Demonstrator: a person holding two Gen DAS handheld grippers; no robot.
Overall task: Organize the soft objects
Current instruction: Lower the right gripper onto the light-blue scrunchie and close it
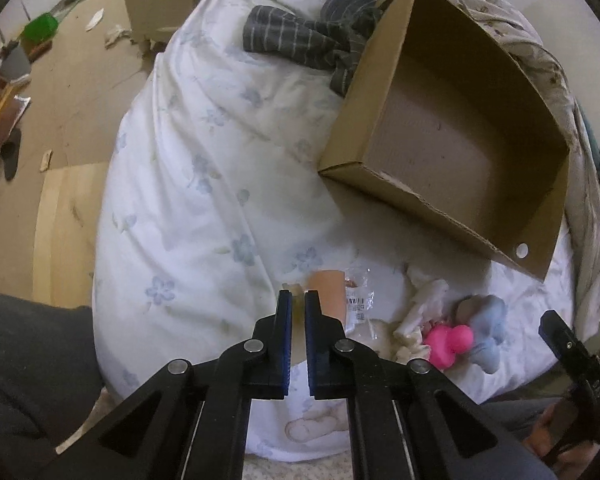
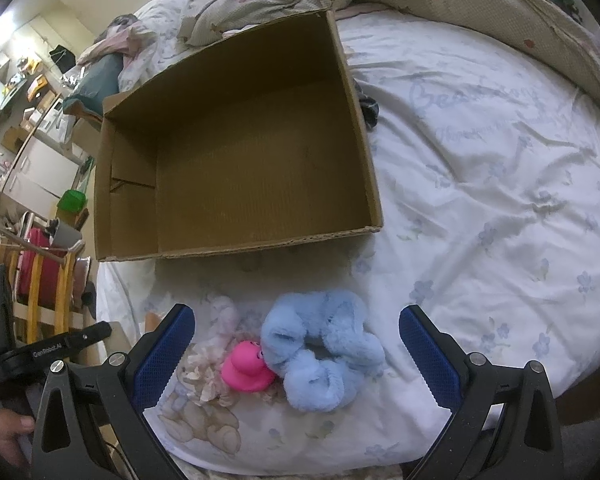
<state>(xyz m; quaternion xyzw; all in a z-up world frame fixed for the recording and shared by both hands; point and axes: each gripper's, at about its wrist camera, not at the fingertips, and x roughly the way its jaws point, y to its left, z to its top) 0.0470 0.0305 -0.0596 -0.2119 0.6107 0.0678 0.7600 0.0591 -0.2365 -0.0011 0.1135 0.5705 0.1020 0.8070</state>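
One box (image 2: 236, 152) (cardboard), three soft toys just before it.
The right gripper (image 2: 296, 348) is spread wide over the blue plush (image 2: 320, 352), untouched; the left gripper (image 1: 296, 304) is nearly closed, empty.

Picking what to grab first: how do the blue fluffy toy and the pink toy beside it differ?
The blue fluffy toy is furry, pale and clearly the larger; the pink toy looks smooth, bright and small, with a face on it. The blue one lies centred between the open right gripper's fingers, the pink one nearer its left finger. Both lie touching on the white bedsheet, outside the empty cardboard box.
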